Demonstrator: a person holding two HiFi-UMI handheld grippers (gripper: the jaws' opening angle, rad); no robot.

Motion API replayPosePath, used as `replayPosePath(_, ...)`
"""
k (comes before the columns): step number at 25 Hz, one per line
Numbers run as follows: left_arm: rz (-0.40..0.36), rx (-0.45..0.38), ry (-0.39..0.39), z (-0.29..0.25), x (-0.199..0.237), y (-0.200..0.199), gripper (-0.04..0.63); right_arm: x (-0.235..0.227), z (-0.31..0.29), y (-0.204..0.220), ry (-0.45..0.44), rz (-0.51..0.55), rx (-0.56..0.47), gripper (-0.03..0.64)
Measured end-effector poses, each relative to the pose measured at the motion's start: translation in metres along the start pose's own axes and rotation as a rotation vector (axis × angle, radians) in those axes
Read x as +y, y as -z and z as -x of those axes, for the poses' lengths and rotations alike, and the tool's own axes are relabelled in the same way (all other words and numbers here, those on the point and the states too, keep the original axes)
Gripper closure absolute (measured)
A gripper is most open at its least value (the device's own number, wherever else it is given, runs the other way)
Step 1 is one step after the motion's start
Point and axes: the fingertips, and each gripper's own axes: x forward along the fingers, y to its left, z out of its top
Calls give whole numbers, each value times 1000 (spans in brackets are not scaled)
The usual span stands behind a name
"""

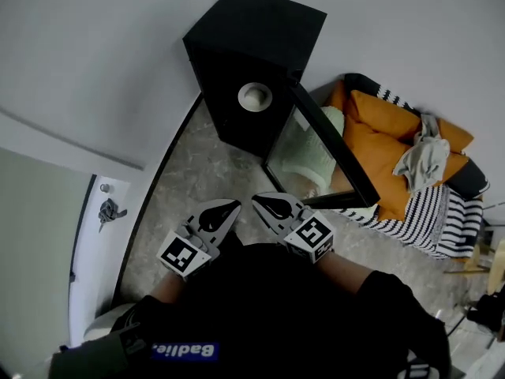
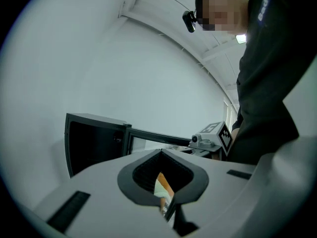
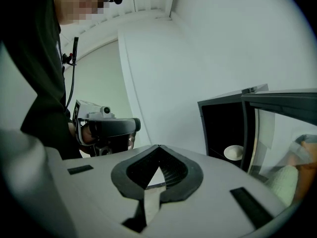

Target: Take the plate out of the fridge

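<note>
Head view, looking steeply down: a black fridge (image 1: 256, 34) stands on the floor against the wall with its door (image 1: 327, 140) swung open toward the picture's right. A small white plate (image 1: 255, 96) sits inside the open compartment, near the front. It may be a shallow dish, as it is too small here to tell. The left gripper (image 1: 230, 208) and the right gripper (image 1: 263, 203) are held side by side close to the person's body, both well apart from the fridge and pointing toward it. The plate lies straight ahead of them, and the right gripper's tips stand almost directly in line with it, the left's slightly off to the side.

Left gripper view: the jaws are together with nothing between them. The fridge (image 2: 94, 143) appears to the left of the jaw line, and its dark inside does not show the plate.

Right gripper view: the jaws are likewise closed and empty. The plate (image 3: 233, 152) shows pale on the fridge's floor, to the right of the jaw line and just inside the door's edge.

Judgement: the right gripper seems better placed to reach. Being round, the plate offers no long axis, and its near rim is the likely place to grip. Both grippers must open first.
</note>
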Motion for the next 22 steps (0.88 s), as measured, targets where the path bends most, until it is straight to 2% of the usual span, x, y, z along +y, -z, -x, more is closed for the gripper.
replayPosePath(5,-22,9,95,11,62,-11,589,-17,-52,-24,115,-45,-15,607)
replayPosePath(12,-43,-1,230,18,118,-24,589,-21,-104,-44,225,-75,-23,607)
replayPosePath(17,-36,-9,288,14,130,-26,589,-27,-112,-47,281,-87,-22,607)
replayPosePath(22,-33,15,311,-3,132,-24,589,-41,-109,-44,301,-116,-42,607)
